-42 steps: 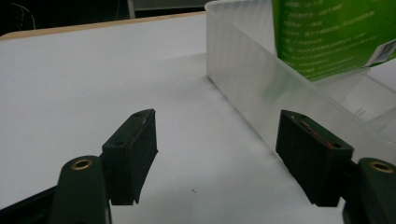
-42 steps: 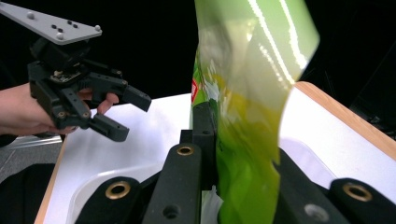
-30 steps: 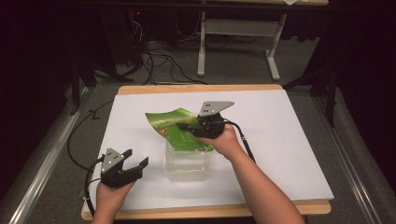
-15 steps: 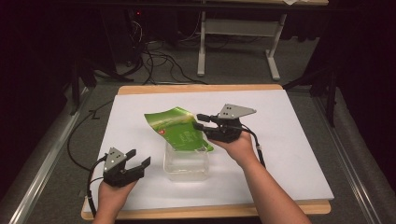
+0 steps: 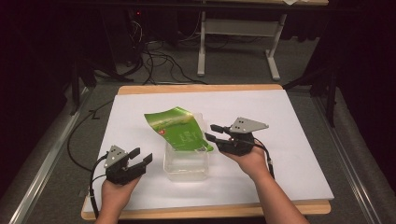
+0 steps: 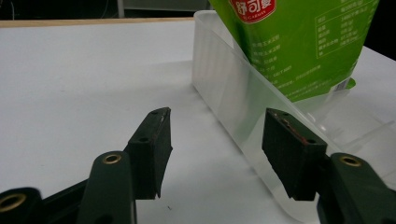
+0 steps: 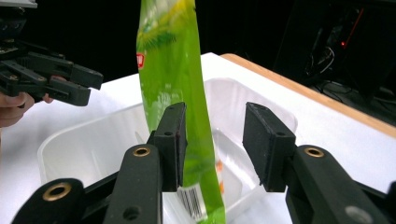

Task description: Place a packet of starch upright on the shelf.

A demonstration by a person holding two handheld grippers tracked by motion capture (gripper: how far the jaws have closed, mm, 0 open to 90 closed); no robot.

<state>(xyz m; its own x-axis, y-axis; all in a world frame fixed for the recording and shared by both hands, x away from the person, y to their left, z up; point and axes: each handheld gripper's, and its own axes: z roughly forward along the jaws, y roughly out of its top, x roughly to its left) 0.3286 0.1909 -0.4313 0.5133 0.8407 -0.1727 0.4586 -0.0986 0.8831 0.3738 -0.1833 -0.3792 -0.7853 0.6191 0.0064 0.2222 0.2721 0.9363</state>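
While the green pouch [image 5: 180, 128] stands on its lower edge inside the clear plastic tub [image 5: 186, 164], leaning up and away over the tub's far rim, the right gripper [image 5: 212, 132] sits just beside the tub's right side with its jaws spread and nothing between them. In the right gripper view that same pouch [image 7: 173, 88] rises just past the jaw tips, partly behind the left one, a barcode showing near its bottom edge, and the tub [image 7: 79, 149] lies directly ahead of the jaws. Farther off in that view, up and to the left, is the left gripper [image 7: 93, 86] with a hand behind it. In the high view the left gripper [image 5: 141, 156] rests near the tub's left side, a little apart from it, and its jaws are likewise parted and empty. Seen along its own jaws, the tub's wall [image 6: 224, 93] runs ahead and to the right, close against the right-hand jaw, though whether they touch cannot be told; the pouch [image 6: 299, 46] stands beyond that wall, red label at the top and small print below. Both grippers are held over a white table [image 5: 289, 116], one on either side of the tub.
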